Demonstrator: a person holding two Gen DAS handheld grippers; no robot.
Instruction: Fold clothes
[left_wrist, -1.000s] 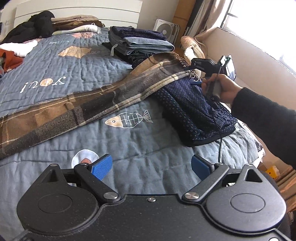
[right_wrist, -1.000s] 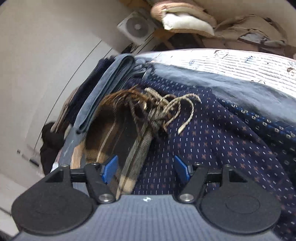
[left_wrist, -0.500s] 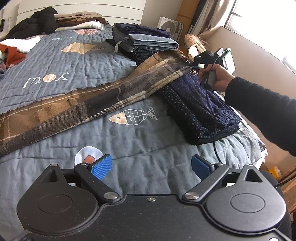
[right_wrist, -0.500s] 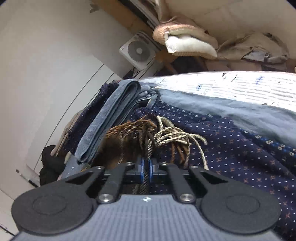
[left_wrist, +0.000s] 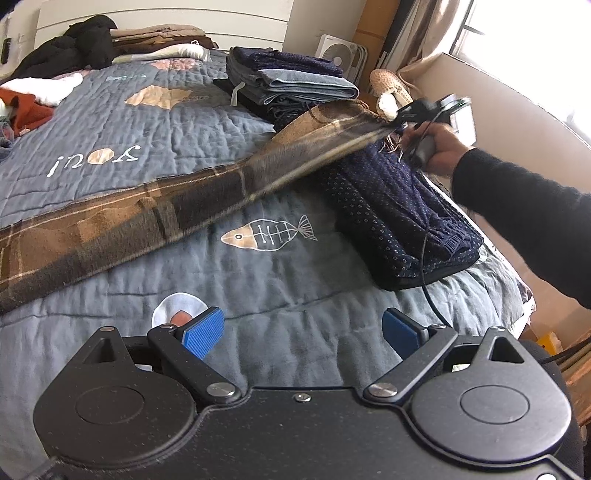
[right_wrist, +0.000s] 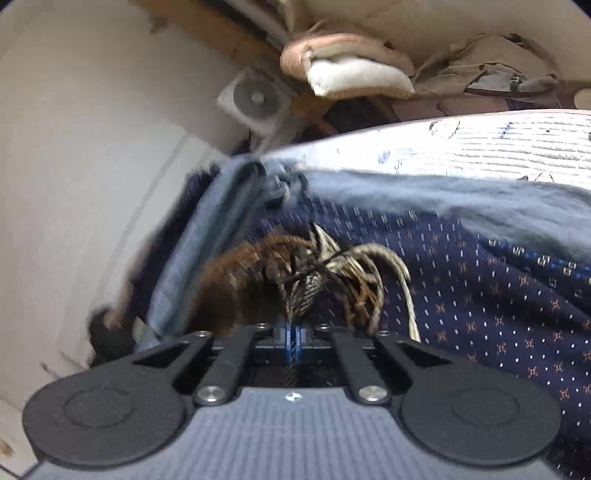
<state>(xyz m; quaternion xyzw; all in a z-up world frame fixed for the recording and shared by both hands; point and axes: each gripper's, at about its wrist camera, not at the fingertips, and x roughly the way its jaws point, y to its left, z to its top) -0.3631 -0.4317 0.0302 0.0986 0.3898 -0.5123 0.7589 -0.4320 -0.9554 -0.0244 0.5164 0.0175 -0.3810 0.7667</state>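
Left wrist view: left gripper (left_wrist: 301, 328) has its 2 blue pads spread wide, nothing between them, hovering over the grey quilt (left_wrist: 258, 280); ahead of the fingers lies 1 long plaid scarf (left_wrist: 155, 221), brown/tan/dark checks w/ pale lines, running from far left of the fingers up to the right; its far end is lifted off the quilt, blurred, pinched by the right gripper (left_wrist: 397, 123) in a person's hand (left_wrist: 439, 147), black sleeve behind; under that end, a folded navy dotted garment (left_wrist: 395, 214); beyond it, 1 stack of folded blue clothes (left_wrist: 291, 81). Quilt writing reads upside-down, approx "you!"; 1 fish-skeleton print (left_wrist: 267, 234) just ahead of the fingers.

Right wrist view: right gripper (right_wrist: 293, 334) fingers clamped tight on the scarf's fringed end (right_wrist: 310, 273); brown and cream tassels spill past the tips onto the navy garment (right_wrist: 498, 295); view blurred.
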